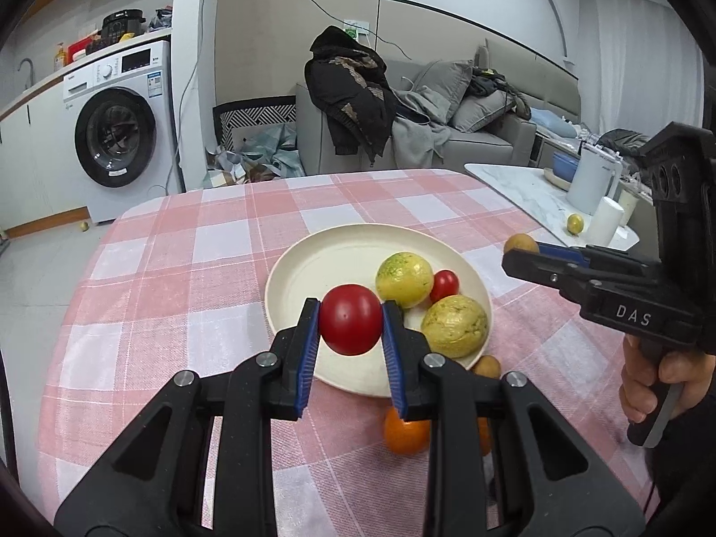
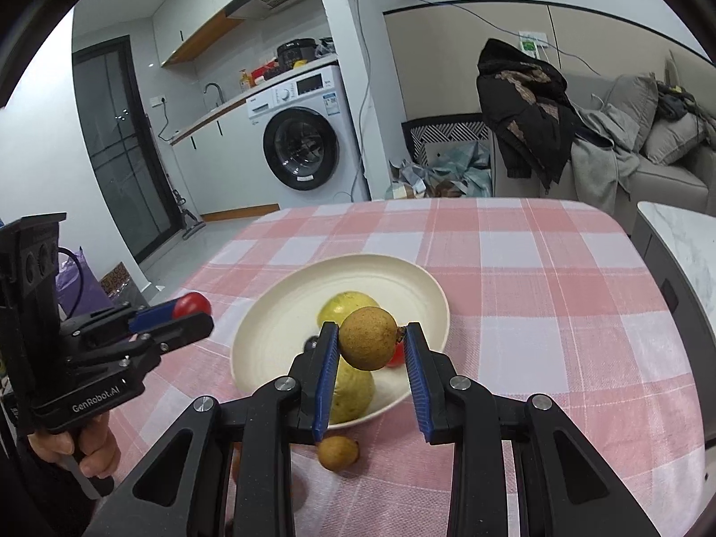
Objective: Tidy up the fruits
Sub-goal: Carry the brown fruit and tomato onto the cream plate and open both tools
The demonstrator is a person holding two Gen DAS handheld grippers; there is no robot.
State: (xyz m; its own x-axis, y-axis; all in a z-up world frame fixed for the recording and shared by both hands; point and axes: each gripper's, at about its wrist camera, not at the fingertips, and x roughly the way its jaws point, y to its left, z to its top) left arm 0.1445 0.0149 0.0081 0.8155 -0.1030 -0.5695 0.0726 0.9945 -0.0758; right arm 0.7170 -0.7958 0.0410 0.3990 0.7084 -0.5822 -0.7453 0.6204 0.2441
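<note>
My left gripper [image 1: 350, 320] is shut on a red tomato [image 1: 350, 318] and holds it above the near rim of the cream plate [image 1: 322, 264]. On the plate lie two yellow-green fruits [image 1: 404, 279] [image 1: 454, 326] and a small red tomato [image 1: 444, 285]. My right gripper [image 2: 368, 339] is shut on a brown longan [image 2: 368, 338] above the plate [image 2: 286, 313]. The right gripper also shows in the left wrist view [image 1: 521, 253], and the left gripper in the right wrist view [image 2: 192, 311]. A second longan [image 2: 338, 452] and an orange [image 1: 405, 436] lie on the cloth near the plate.
The table has a pink checked cloth [image 1: 179, 268]. A marble side table [image 1: 528, 192] at the right holds a white kettle [image 1: 590, 179], cups and a yellow fruit [image 1: 574, 223]. A sofa with clothes and a washing machine [image 1: 116, 134] stand behind.
</note>
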